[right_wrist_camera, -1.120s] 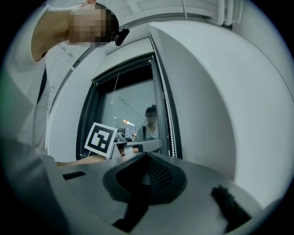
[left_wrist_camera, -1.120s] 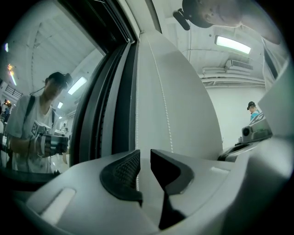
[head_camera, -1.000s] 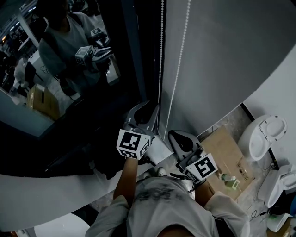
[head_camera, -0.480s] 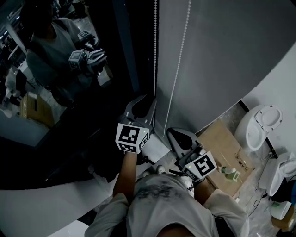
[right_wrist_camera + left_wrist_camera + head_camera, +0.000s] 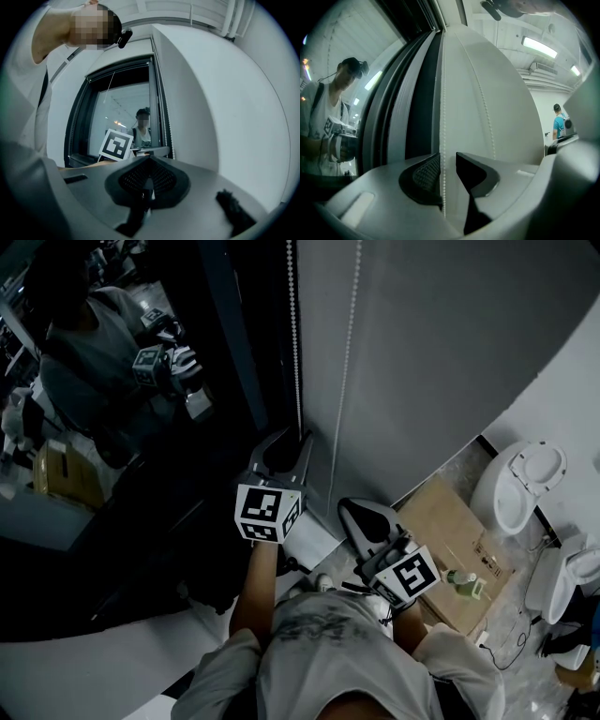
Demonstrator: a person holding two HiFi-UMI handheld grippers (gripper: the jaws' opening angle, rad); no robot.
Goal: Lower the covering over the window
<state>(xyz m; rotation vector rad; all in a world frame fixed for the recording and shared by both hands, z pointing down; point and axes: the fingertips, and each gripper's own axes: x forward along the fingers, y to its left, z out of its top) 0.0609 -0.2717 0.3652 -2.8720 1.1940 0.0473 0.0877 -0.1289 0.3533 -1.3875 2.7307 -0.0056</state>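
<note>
Grey blind (image 5: 450, 352) fills the upper right of the head view, with the bead chain (image 5: 442, 117) at its left edge. Left gripper (image 5: 447, 161): jaws just been opening, now narrowly apart with one chain strand in the gap. Only its own view shows this. Right gripper (image 5: 149, 161): jaws together, empty.

My left hand-held gripper (image 5: 447, 157) is grey, its pads (image 5: 426, 171) black with a fine mesh pattern; my right hand-held gripper (image 5: 149, 161) is the same. Their cubes (image 5: 265, 512) bear black-and-white square markers. The blind (image 5: 450, 352) is plain pale grey, the bead chain (image 5: 442, 84) white, the window frame (image 5: 241, 352) dark. At lower right, the cardboard (image 5: 448, 538) is brown.
</note>
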